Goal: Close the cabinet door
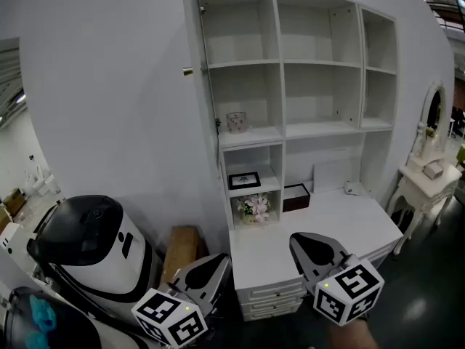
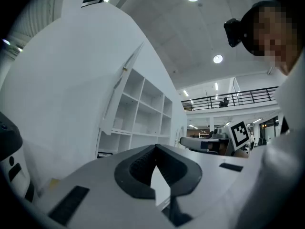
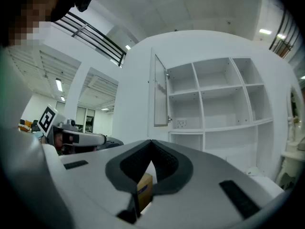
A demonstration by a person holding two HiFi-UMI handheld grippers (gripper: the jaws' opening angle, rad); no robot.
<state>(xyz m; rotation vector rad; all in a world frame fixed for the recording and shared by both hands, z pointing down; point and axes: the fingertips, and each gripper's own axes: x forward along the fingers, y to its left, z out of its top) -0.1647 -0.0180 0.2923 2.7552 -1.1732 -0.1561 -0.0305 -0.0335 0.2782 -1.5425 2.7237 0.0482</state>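
Head view: from high, steeply down past left tool [image 1: 214, 264] and right tool [image 1: 305, 244] toward shelf unit [image 1: 305, 86], not close.
Left gripper view: low, level, slantwise to the shelves.
Right gripper view: low, level, more frontal.
Shared: shelf unit, open door [image 3: 161, 92].

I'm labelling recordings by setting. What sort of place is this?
Probably a mock bedroom or study set up inside a large hall: a white shelf unit over a desk, a mirrored dressing table, and a mezzanine railing beyond.
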